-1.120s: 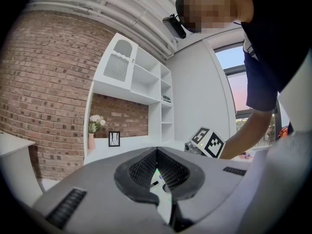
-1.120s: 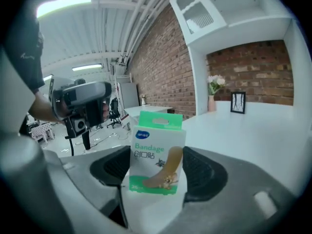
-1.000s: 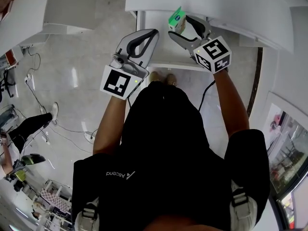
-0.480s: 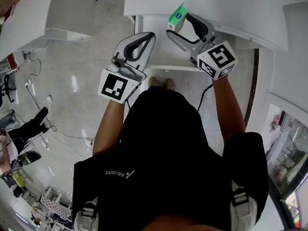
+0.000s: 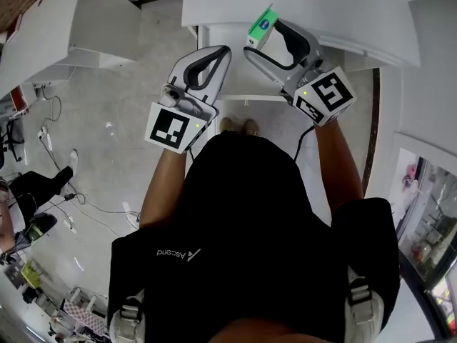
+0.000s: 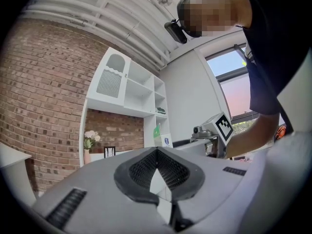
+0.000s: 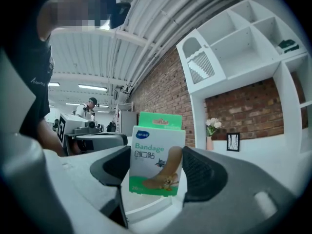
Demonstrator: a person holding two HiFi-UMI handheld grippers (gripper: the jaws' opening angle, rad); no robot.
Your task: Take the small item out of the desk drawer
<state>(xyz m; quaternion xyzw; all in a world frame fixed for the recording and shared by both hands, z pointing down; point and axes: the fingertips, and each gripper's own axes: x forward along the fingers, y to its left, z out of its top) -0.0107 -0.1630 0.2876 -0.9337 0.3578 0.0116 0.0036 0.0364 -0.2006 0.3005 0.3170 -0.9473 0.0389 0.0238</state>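
Both pairs of fingers are closed. Your right gripper clamps the box upright between its fingers, above the drawer. Your left gripper fingers meet on nothing. Extraction appears nearly done; next, carry the box clear to the desk.

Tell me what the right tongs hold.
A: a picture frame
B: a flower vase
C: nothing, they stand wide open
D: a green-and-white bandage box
D: in the right gripper view the right tongs are shut on the bandage box, which stands upright with its sides pressed between both pads.
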